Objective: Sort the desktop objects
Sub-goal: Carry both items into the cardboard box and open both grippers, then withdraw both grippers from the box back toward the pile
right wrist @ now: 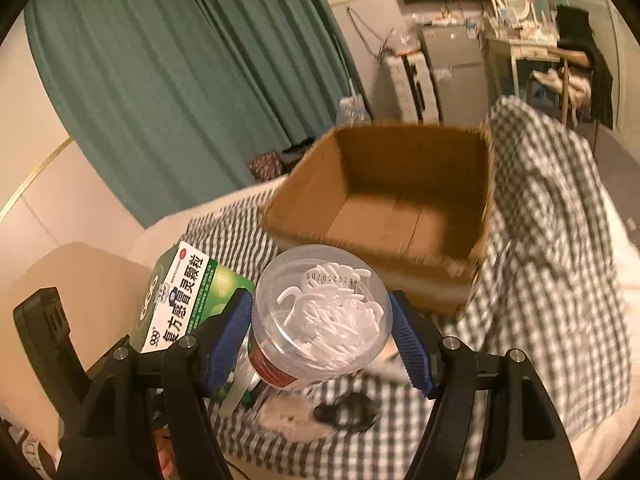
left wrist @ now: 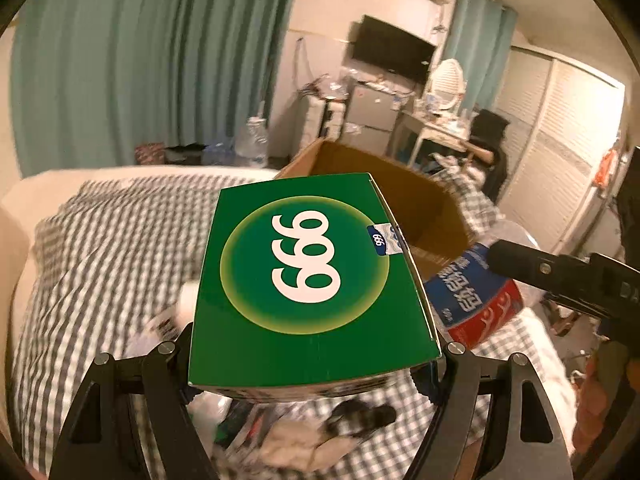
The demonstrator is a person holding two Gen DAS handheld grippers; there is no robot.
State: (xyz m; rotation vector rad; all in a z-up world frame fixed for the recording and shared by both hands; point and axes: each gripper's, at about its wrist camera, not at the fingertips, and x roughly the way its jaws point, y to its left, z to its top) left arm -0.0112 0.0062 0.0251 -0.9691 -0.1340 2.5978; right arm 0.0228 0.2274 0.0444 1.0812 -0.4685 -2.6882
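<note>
Now both loads hang above the checked bedding, the left gripper clamping a green box, the right gripper a plastic jar, each needing carrying over the cardboard box.

Warm dim indoor light; heavy fisheye warping, dark vignette corners, motion blur throughout.

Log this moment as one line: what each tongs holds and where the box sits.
left tongs: shut on green 999 box | right tongs: shut on floss-pick jar | cardboard box: open, ahead on checked bedding
</note>
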